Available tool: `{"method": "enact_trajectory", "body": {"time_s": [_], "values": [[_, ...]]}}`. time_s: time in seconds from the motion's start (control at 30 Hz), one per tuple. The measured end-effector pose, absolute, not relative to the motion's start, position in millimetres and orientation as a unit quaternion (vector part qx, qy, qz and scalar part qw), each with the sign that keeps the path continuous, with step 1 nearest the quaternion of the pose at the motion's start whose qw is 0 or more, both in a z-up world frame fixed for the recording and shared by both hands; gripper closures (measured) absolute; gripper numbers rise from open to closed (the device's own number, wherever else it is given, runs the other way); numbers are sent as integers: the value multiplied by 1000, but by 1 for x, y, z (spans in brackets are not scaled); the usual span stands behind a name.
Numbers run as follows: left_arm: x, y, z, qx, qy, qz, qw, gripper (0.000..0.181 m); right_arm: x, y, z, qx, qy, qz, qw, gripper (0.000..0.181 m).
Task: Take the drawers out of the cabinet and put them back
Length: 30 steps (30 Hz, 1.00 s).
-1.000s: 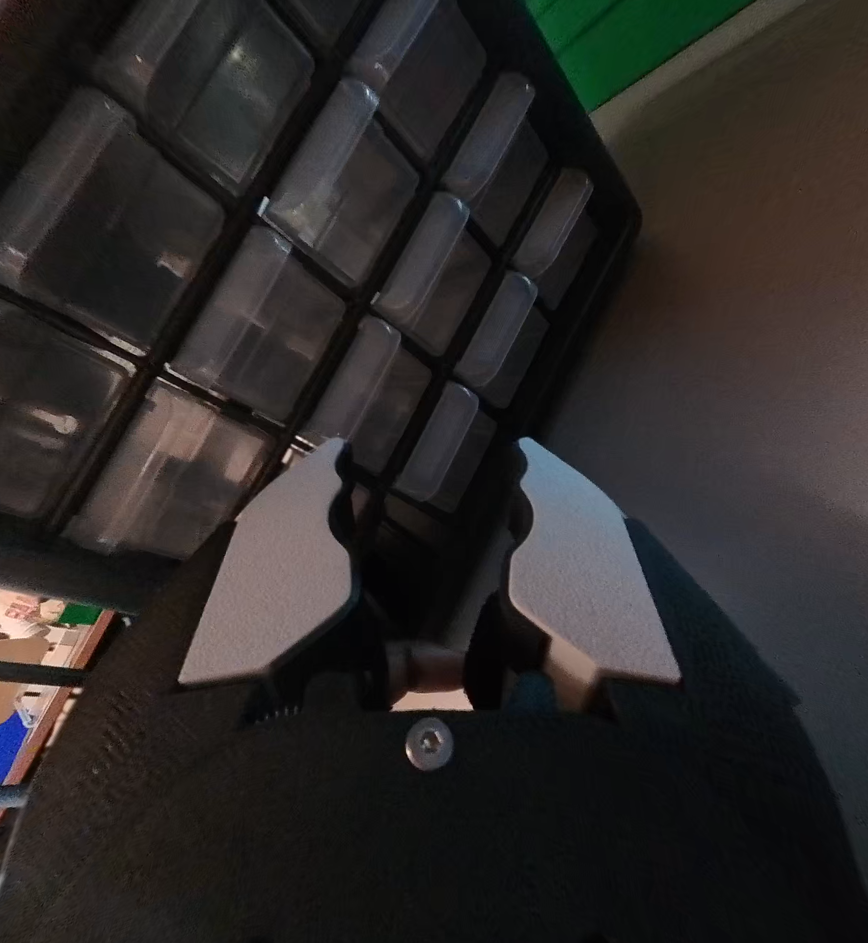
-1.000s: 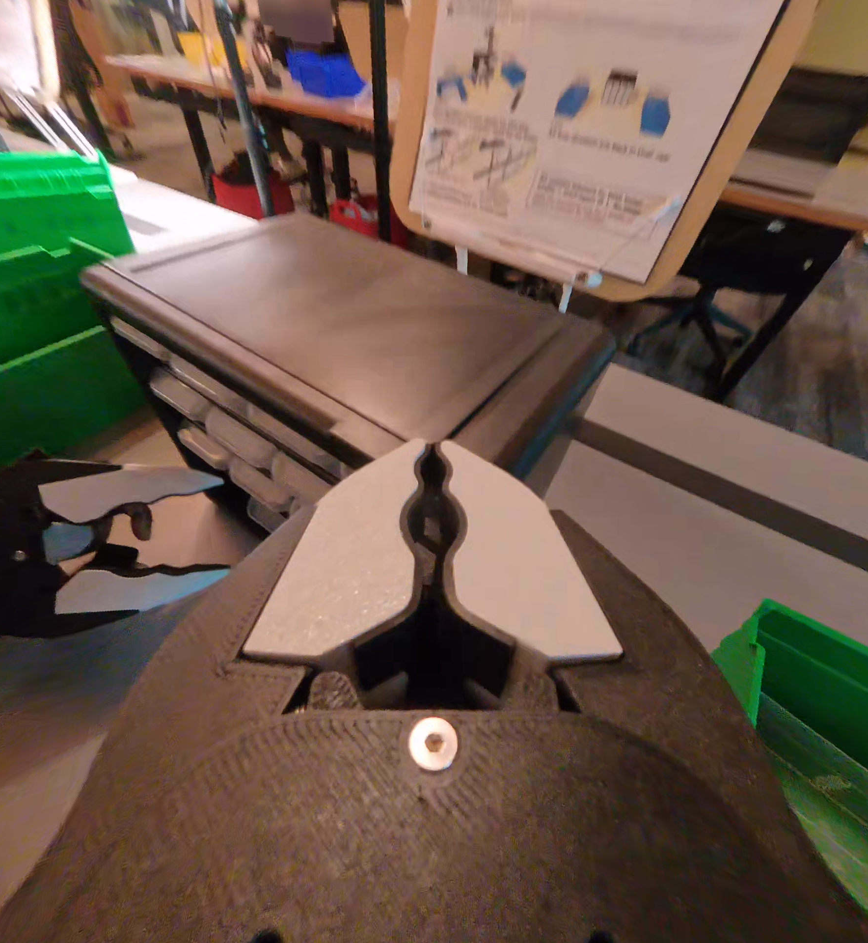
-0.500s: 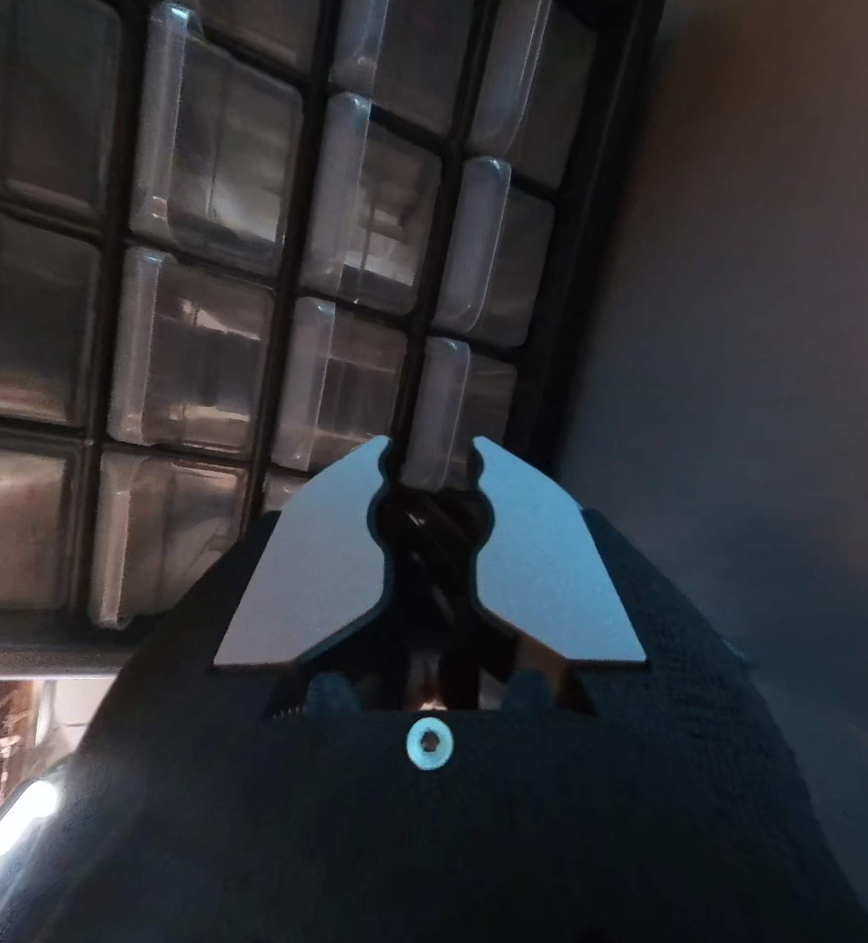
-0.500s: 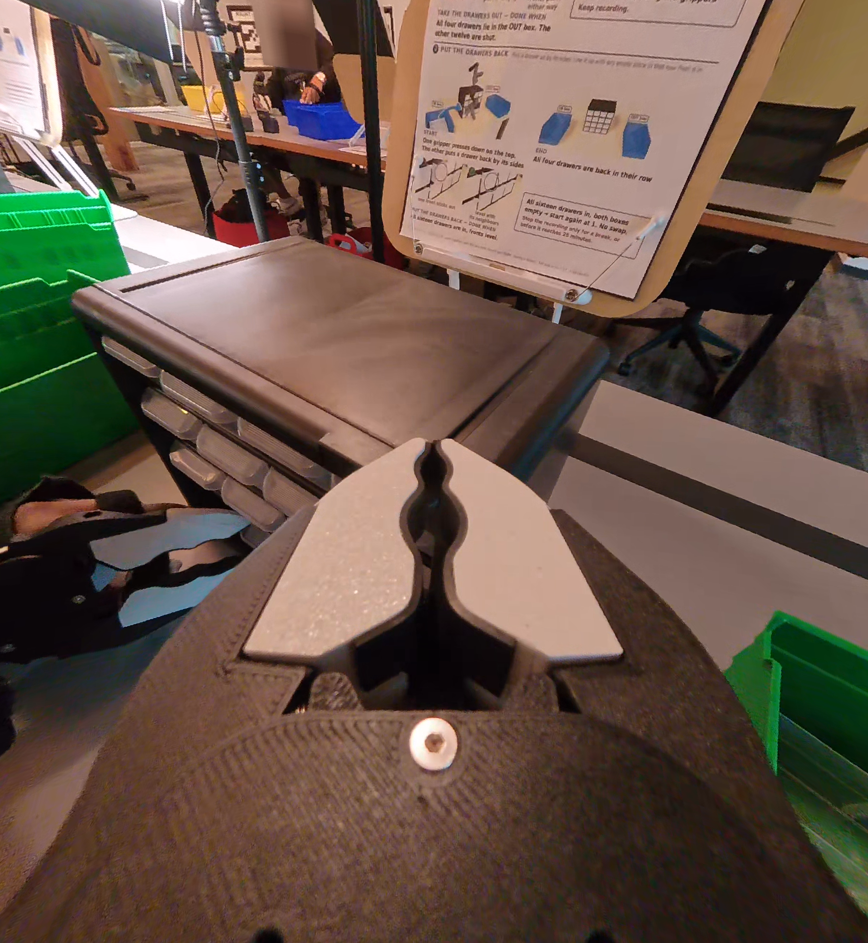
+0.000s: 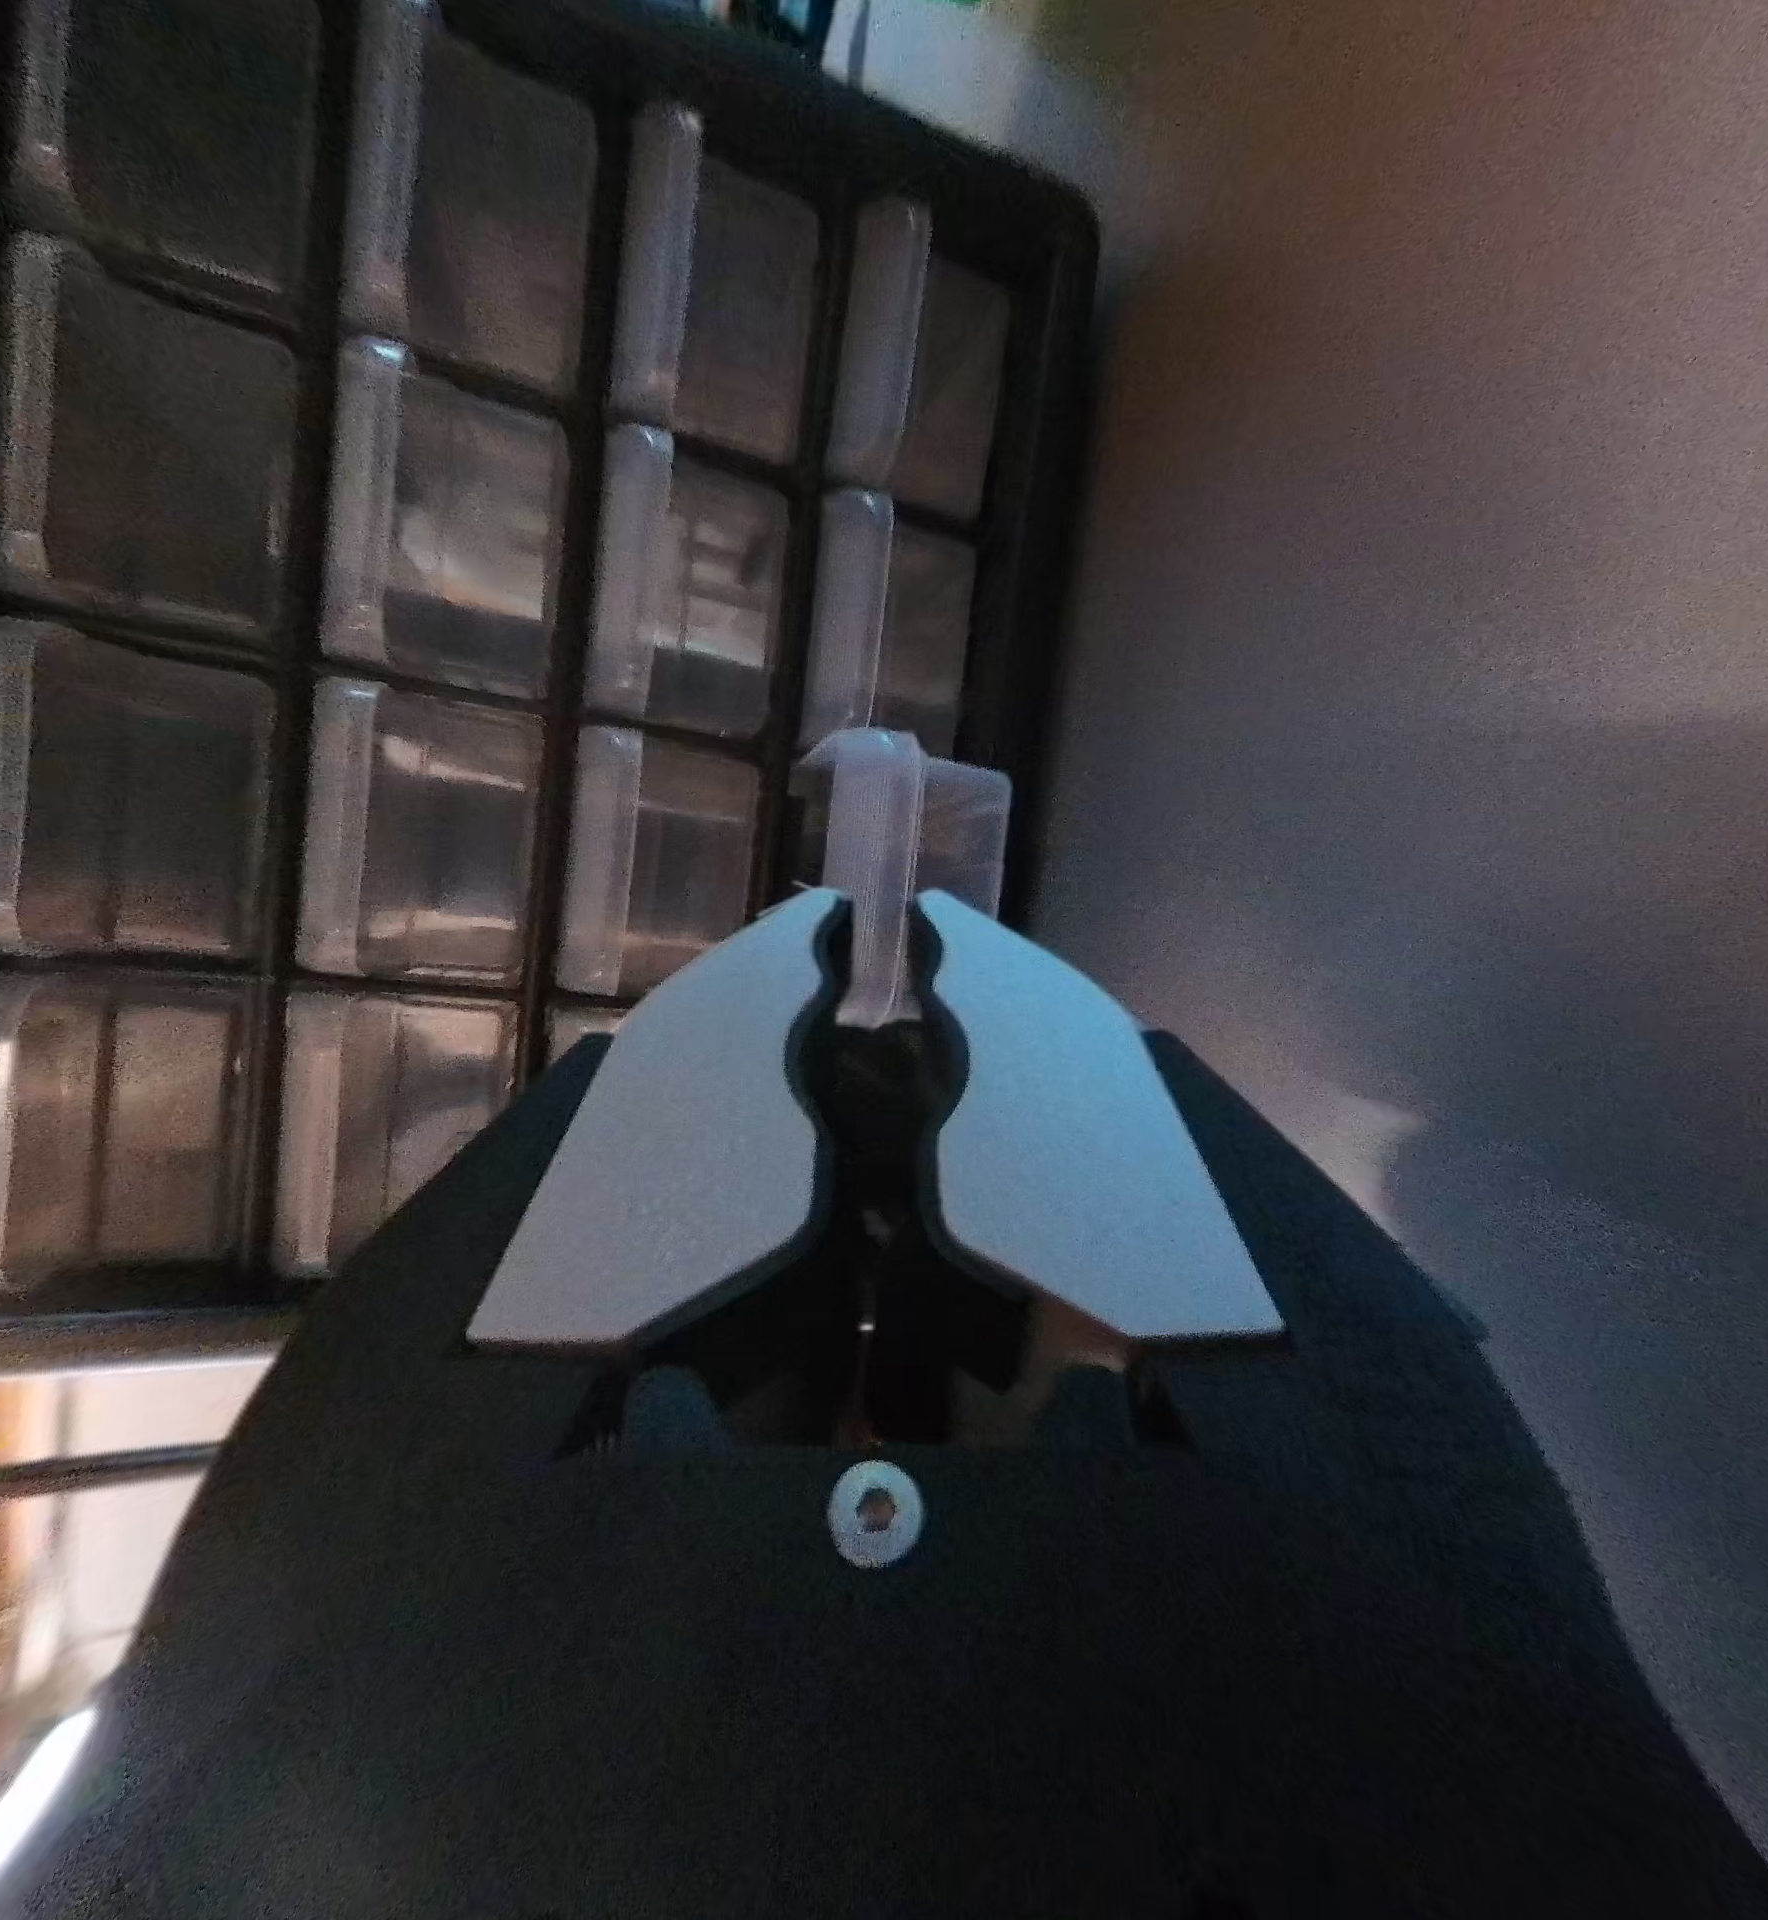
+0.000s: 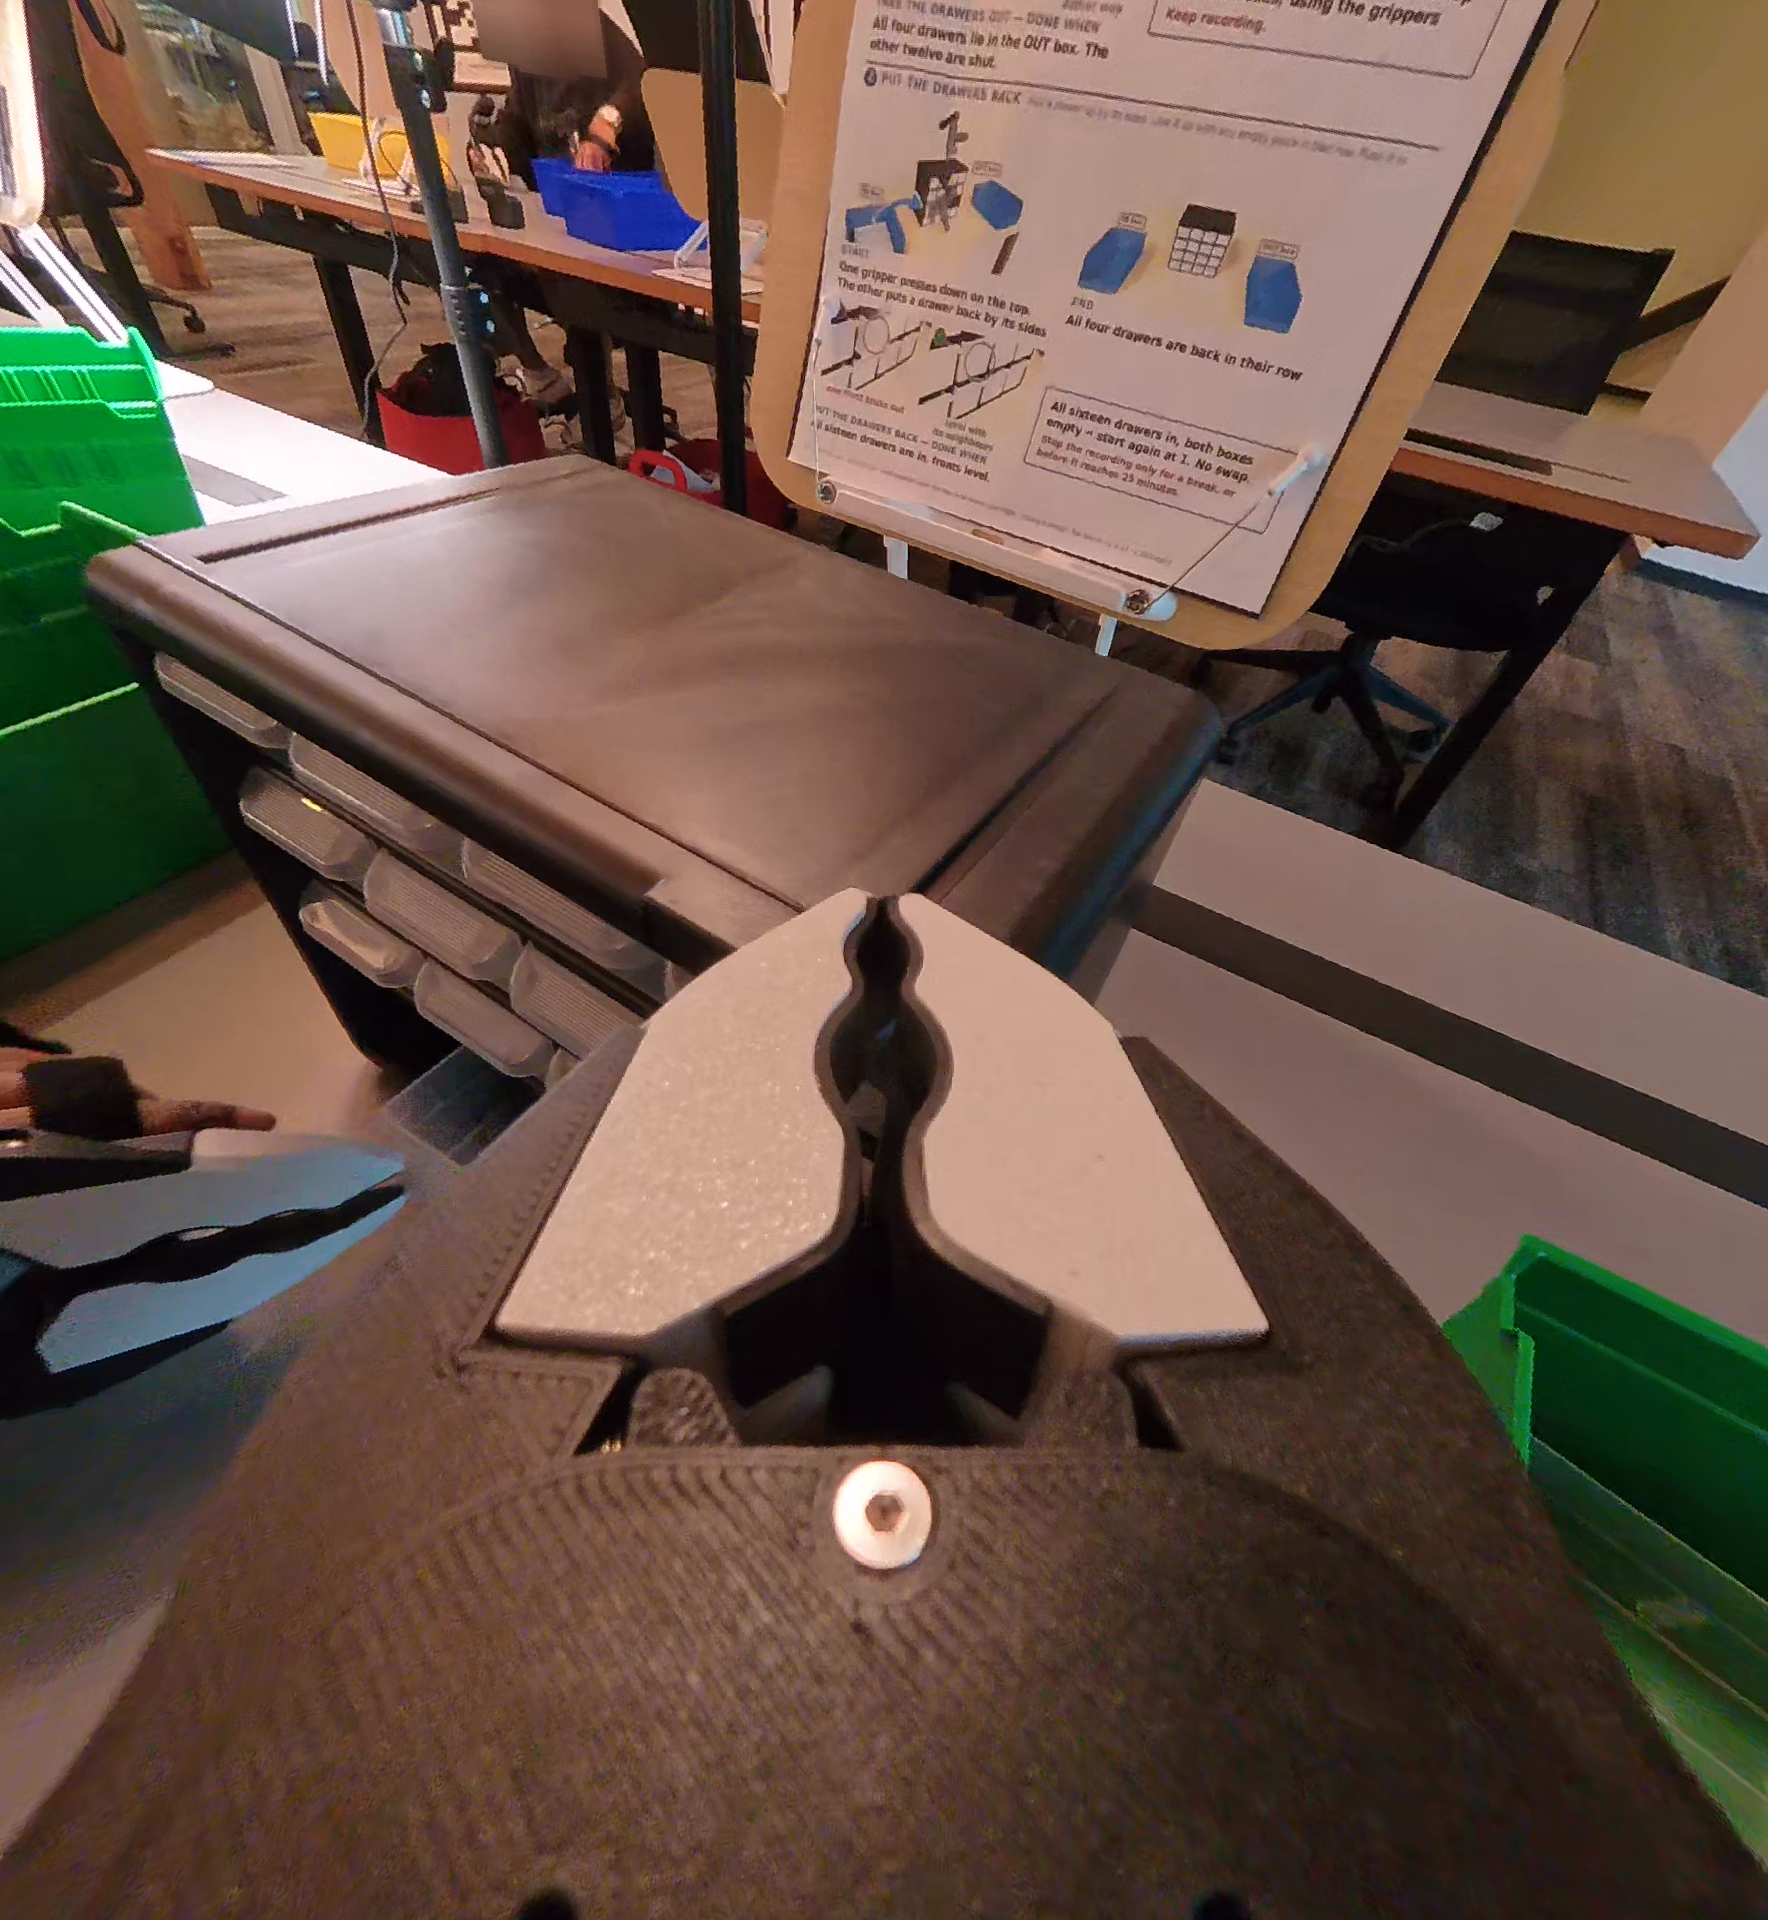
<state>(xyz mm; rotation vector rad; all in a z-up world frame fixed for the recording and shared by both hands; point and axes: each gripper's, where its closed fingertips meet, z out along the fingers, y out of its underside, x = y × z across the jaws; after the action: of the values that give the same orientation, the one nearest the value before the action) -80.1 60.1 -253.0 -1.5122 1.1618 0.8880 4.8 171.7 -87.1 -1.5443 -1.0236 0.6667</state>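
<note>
The left gripper [image 5: 878, 920] pinched the clear handle [image 5: 872, 831] of a drawer [image 5: 947, 831] standing slightly proud of its neighbours in the black cabinet [image 5: 1062, 540] straight ahead. The right gripper [image 6: 882, 906] was pressed together on nothing, just above the cabinet's front top edge, a green bin [image 6: 1680, 1403] to its right.

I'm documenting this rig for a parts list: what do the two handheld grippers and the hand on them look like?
Both the left gripper and the right gripper have textured black printed bodies, flat grey jaws with wavy inner edges, and one silver hex screw. The hand wears a black strap.
</note>
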Motion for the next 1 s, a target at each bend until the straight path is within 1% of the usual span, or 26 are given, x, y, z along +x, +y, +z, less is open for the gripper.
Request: {"method": "enact_trajectory", "body": {"time_s": [0.1, 0.17, 0.2, 0.27, 0.33, 0.37, 0.4, 0.6, 1.0], "values": [[-78, 63, -250, -641, 465, 337, 508, 127, 5, 172, -87, -655, -437, 277, 551, 180], [-83, 71, -254, -650, 465, 346, 491, 110, 5, 172, -87, -654, -437, 275, 553, 180], [-86, 75, -258, -653, 470, 352, 478, 108, 5, 172, -87, -654, -437, 273, 555, 180], [-90, 82, -266, -646, 482, 376, 458, 110, 5, 172, -87, -653, -436, 272, 557, 180], [-94, 87, -268, -627, 494, 409, 443, 118, 5, 172, -87, -652, -435, 272, 558, 180], [-95, 89, -267, -618, 496, 422, 441, 127, 5, 172, -87, -652, -435, 273, 558, 180], [-95, 90, -268, -615, 499, 427, 436, 139, 5, 172, -87, -651, -435, 275, 558, 180], [-89, 78, -270, -622, 505, 420, 427, 141, 5, 172, -87, -649, -436, 275, 559, 180], [-52, 8, -275, -642, 518, 369, 429, 143, 5, 172, -87, -650, -440, 257, 563, 180]]}}
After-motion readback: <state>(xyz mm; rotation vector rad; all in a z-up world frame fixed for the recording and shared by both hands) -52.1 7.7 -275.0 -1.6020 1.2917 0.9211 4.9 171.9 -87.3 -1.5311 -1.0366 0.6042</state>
